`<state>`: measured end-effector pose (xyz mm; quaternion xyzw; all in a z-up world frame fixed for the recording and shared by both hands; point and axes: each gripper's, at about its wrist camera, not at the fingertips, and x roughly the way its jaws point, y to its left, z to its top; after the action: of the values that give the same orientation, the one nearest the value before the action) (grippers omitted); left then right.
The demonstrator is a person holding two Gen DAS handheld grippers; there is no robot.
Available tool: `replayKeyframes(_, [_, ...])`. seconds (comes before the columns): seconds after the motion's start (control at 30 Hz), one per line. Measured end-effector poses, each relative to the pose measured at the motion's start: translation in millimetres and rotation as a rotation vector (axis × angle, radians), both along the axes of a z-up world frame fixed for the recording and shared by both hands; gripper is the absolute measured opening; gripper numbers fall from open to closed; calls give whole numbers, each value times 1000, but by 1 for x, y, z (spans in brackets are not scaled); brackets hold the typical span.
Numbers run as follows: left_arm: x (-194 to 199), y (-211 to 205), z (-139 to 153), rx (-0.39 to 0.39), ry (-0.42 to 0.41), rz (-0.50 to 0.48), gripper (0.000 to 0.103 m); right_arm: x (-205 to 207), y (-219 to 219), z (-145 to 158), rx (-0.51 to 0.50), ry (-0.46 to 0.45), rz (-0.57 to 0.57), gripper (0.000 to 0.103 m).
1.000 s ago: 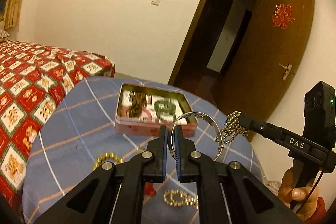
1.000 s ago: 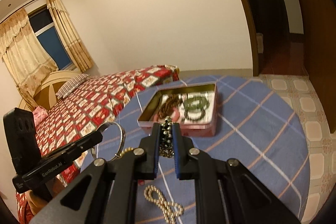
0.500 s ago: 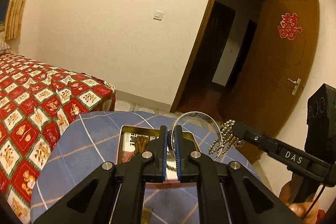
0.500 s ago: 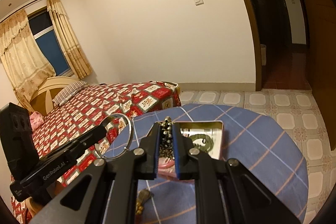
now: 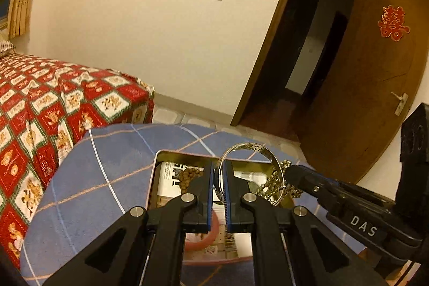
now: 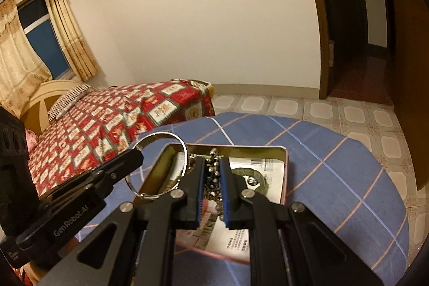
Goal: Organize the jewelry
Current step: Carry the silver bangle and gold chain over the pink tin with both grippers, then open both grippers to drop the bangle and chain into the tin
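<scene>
Presently, the left gripper (image 5: pixel 220 178) was clamped on a silver bangle (image 5: pixel 252 149), and the right gripper (image 6: pixel 213 173) was clamped on a beaded chain (image 6: pixel 213 180); both items hung above the open tin (image 6: pixel 284 178) on the blue checked table (image 6: pixel 335 178).

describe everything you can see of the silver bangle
The silver bangle is a thin, shiny metal hoop with a faintly patterned outer face, unbroken where visible. It stands upright on edge, clamped at one side between the left gripper pads. It hangs over the open tin above the blue checked tablecloth, close beside the beaded chain in the right gripper.
</scene>
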<state>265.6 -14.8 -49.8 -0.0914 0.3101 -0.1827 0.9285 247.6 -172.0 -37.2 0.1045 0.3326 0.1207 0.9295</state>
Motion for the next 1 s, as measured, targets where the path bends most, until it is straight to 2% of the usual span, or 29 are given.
replayKeyframes(0.23, [19, -4, -25, 33, 63, 15, 6, 18, -1, -18, -16, 51, 12, 15])
replayKeyframes(0.33, [24, -7, -35, 71, 97, 31, 6, 22, 0, -27, -23, 86, 18, 20])
replayKeyframes(0.37, [26, -8, -38, 88, 113, 47, 7, 23, -1, -29, -18, 94, 16, 28])
replayKeyframes(0.4, [27, -8, -41, 100, 127, 60, 8, 22, -3, -30, 2, 106, 21, 48])
replayKeyframes(0.47, [30, -8, -45, 127, 166, 79, 11, 21, -6, -29, 17, 105, 3, 70])
replayKeyframes(0.57, [26, -10, -41, 146, 173, 77, 12, 10, -11, -19, 17, 64, -12, 70])
replayKeyframes(0.6, [25, -10, -39, 153, 170, 78, 14, 8, -11, -18, 16, 60, -16, 70])
replayKeyframes(0.67, [19, -12, -31, 178, 156, 83, 31, 2, -14, -14, 23, 54, -23, 70])
replayKeyframes(0.73, [11, -12, -23, 194, 127, 95, 64, -7, -17, -8, 28, 47, -33, 70])
replayKeyframes(0.8, [-1, -10, -12, 204, 77, 113, 70, -15, -19, -3, 31, 37, -42, 70])
replayKeyframes(1.0, [-27, -6, 6, 221, 57, 114, 71, -43, -17, 15, 39, 15, -52, 70])
